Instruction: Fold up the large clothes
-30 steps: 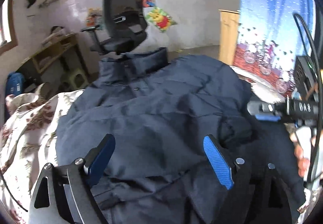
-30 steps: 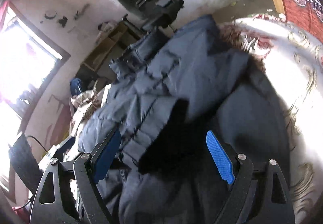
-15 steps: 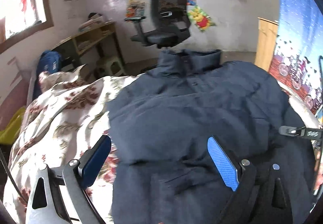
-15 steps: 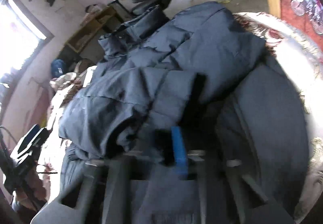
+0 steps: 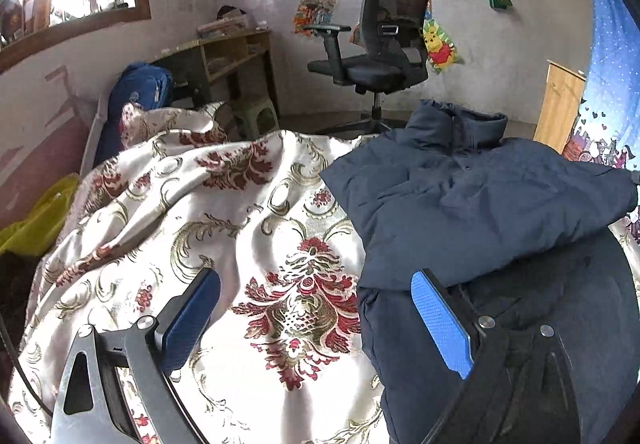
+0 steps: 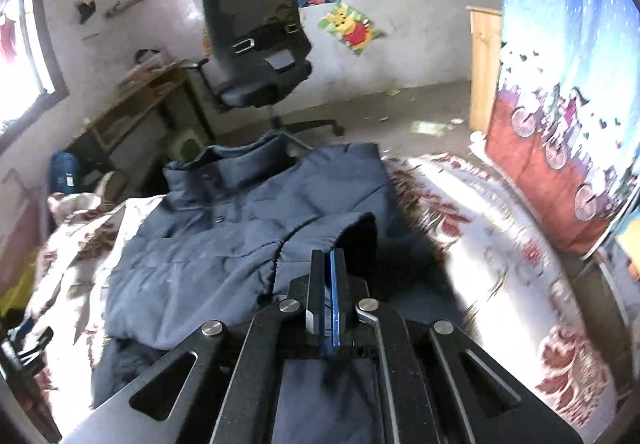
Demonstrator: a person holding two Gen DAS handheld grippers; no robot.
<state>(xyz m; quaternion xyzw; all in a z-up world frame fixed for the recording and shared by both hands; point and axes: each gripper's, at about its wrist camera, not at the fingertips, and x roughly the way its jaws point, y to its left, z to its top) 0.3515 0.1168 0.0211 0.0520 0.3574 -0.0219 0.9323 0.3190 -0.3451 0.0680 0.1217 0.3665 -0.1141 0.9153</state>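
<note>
The right tool (image 6: 329, 284), clamped on the jacket (image 6: 224, 244) sleeve, lifts it for folding, while the left tool (image 5: 316, 320) hovers apart over the bed (image 5: 240, 224).

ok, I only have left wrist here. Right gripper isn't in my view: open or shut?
Observer: Shut. The right gripper has its jaws together.
Operator: Where are its tips?
Observer: At the sleeve cuff, which is folded across the front of the jacket. I can't tell whether fabric is pinched.
Operator: What's on that side of the jacket?
Observer: The floral bedspread shows between the jacket and the curtain.
</note>
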